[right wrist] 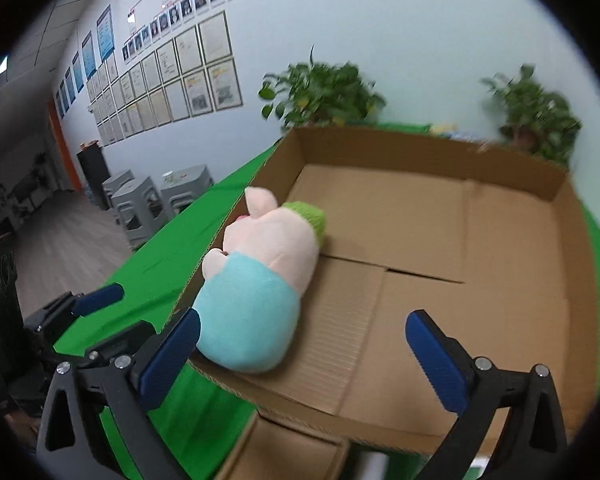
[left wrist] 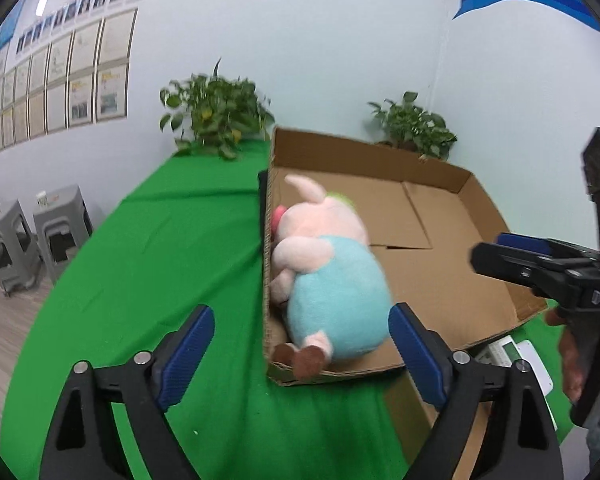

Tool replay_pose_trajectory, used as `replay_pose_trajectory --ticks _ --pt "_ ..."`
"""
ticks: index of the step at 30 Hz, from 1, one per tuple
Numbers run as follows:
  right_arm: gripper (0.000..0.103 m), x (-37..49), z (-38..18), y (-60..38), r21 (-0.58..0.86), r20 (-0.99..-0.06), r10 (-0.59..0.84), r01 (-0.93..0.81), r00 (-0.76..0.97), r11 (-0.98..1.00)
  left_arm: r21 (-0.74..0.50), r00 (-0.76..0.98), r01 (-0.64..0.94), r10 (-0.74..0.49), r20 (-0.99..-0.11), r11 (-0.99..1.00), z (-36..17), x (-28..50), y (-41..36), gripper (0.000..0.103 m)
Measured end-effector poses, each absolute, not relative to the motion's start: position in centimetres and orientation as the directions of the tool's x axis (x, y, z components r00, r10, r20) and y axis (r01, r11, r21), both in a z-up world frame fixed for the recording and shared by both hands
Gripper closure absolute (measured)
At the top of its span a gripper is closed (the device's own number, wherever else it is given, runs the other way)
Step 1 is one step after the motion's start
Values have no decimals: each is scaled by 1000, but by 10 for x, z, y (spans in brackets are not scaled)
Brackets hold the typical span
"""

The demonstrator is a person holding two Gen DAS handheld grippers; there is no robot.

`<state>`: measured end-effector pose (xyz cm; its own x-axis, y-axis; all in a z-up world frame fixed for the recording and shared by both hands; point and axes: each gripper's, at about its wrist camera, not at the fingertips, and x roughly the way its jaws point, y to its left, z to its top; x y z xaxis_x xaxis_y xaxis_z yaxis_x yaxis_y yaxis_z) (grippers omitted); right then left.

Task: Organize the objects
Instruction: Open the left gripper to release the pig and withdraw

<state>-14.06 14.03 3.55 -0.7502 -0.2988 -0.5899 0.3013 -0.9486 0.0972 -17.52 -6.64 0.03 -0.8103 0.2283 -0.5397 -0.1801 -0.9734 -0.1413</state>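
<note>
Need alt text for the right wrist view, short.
A plush pig in a light blue outfit lies on its side inside a shallow cardboard box, against its left wall, on a green-covered table. The right gripper frames the shot from below, its blue-padded fingers open and holding nothing.

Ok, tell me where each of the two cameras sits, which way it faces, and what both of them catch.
Left wrist: sits on the left gripper, looking forward and down over the green tablecloth at the cardboard box. Its own open fingers show below, and the right gripper and a hand at the right edge.
Right wrist: sits on the right gripper, facing into the box from its near edge; its open fingers frame the view, with the left gripper at far left.
Shared: the plush pig lying against the box's left wall, both potted plants, the framed wall papers.
</note>
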Motion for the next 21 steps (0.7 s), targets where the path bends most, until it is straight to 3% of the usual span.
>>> replay_pose_trajectory --ticks 7,9,11,12,13,14,16,18,20,21 --pt "2 -86 44 173 89 -536 -225 211 -814 -973 -128 -844 -212 247 -475 -969 30 -126 -27 9" --pt "17 -71 41 180 90 -539 -216 199 -814 -976 -118 -852 -209 240 -466 -971 36 -117 -16 9" --pt "62 -62 35 187 83 -565 -181 164 -805 -983 -131 -859 -208 245 -449 -969 42 -105 -7 9" --pt "73 -59 32 189 72 -578 -163 149 -800 -986 -135 -861 -207 246 -446 -969 43 -100 -2 9" --pt "91 -57 30 191 67 -583 -152 139 -798 -988 -125 -867 -194 229 -442 -973 45 -93 4 9" --pt "93 -54 28 194 64 -586 -140 127 -798 -990 -110 -871 -186 216 -441 -976 46 -88 10 12" --pt "96 -46 27 197 62 -579 -135 121 -804 -991 -86 -874 -191 210 -438 -978 48 -76 22 26" --pt "98 -39 27 201 64 -572 -129 112 -810 -992 -78 -871 -178 194 -452 -981 47 -70 29 68" --pt "98 -35 26 202 69 -570 -132 113 -811 -991 -81 -859 -173 191 -475 -982 45 -67 34 96" --pt "98 -33 26 202 65 -565 -125 107 -815 -992 -89 -849 -177 198 -490 -980 43 -67 36 97"
